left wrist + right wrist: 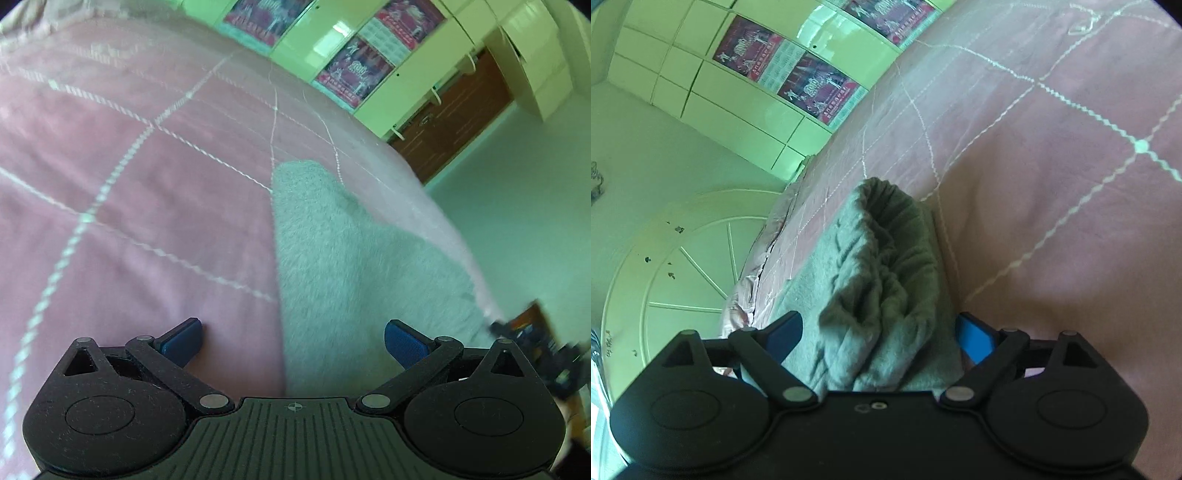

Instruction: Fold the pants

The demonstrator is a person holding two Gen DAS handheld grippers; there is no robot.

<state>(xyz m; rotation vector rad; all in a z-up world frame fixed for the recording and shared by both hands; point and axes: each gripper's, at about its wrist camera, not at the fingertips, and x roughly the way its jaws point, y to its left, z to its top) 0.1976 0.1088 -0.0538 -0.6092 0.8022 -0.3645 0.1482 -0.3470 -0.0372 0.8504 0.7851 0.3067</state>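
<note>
The pants (886, 280) are soft grey-green cloth with a fuzzy, fleece-like nap, matt all over, gathered into puckered ridges at one end. They lie on a bed (122, 206) covered in dusty pink cloth, smooth and matt, quilted with pale wavy stitch lines that cross in a grid. The left claw (293, 341) and right claw (879, 334) have bodies of black matt plastic, faintly scuffed and dusty, ribbed in the middle on the left one, with dull silver metal pins at the joints. Their pads (402, 345) are blue with a fine grainy texture. Beyond the bed's far edge, cabinet doors (701, 99) are glossy and pale, bearing shiny printed paper posters (746, 51).
</note>
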